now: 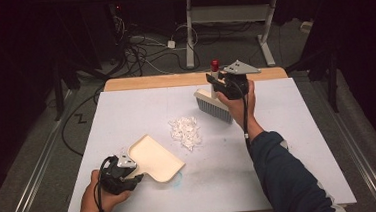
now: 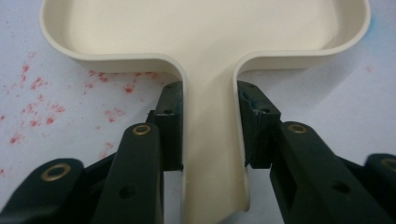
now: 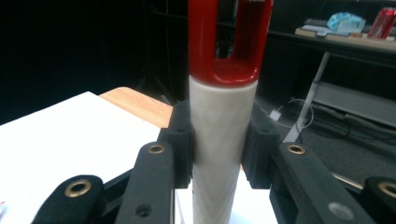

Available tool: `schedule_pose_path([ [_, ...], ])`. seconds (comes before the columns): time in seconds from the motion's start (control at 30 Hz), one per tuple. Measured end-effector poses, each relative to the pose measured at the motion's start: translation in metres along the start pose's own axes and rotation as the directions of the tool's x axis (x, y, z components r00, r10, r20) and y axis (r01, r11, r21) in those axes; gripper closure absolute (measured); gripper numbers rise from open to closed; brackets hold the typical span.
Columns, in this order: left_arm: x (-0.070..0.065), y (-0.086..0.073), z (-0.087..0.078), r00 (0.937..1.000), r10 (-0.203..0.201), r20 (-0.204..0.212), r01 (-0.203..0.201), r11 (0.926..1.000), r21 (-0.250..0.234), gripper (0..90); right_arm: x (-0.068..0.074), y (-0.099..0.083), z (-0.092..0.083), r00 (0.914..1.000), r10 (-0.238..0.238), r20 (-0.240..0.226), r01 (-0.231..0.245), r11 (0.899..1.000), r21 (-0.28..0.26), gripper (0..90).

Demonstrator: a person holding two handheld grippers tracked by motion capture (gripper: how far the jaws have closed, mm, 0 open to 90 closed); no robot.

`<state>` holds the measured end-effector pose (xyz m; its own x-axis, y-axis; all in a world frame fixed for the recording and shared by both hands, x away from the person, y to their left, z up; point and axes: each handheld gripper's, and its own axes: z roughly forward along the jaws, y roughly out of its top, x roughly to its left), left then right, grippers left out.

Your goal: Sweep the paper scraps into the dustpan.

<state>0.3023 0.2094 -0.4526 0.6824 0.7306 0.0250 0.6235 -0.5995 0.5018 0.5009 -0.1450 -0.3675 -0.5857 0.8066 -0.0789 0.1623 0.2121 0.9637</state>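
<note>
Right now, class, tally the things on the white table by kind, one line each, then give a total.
Dustpan: 1
Brush: 1
Pile of white scraps: 1
Grippers, left and right: 2
Total: 5

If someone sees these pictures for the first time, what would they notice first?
Most likely the scraps, a small white pile in the middle of the table. Next, the tools on either side: the left hand-held gripper is shut on the handle of a cream dustpan near the front left, and the right hand-held gripper is shut on the handle of a brush just behind the pile.
</note>
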Motion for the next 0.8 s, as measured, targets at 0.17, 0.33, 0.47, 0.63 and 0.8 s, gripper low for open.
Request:
schedule_pose_path([
  [0.17,-0.001,0.000,-0.001,1.0000,0.003,-0.003,-0.003,1.0000,-0.001,63.8,0.006,-0.001,0.008,1.0000,0.004,-0.007,-0.004,1.000,-0.026,70.1],
  [0.33,0.000,0.000,0.000,1.0000,0.008,-0.001,-0.008,1.0000,-0.002,63.8,0.024,-0.003,0.014,0.9988,-0.013,-0.048,0.012,0.999,-0.032,70.1],
  [0.47,-0.001,-0.001,0.000,1.0000,0.008,-0.002,-0.008,1.0000,-0.004,63.8,0.037,-0.002,0.014,0.9948,-0.044,-0.092,0.042,0.999,-0.019,70.1],
  [0.63,-0.001,0.001,-0.001,1.0000,0.006,-0.002,-0.006,1.0000,-0.002,63.8,0.052,-0.005,0.012,0.9884,-0.082,-0.128,0.081,0.997,-0.010,69.7],
  [0.8,0.000,0.007,0.000,0.9999,0.006,0.010,-0.006,0.9999,0.014,63.8,0.065,-0.008,0.003,0.9811,-0.080,-0.176,0.075,0.997,-0.034,69.6],
])
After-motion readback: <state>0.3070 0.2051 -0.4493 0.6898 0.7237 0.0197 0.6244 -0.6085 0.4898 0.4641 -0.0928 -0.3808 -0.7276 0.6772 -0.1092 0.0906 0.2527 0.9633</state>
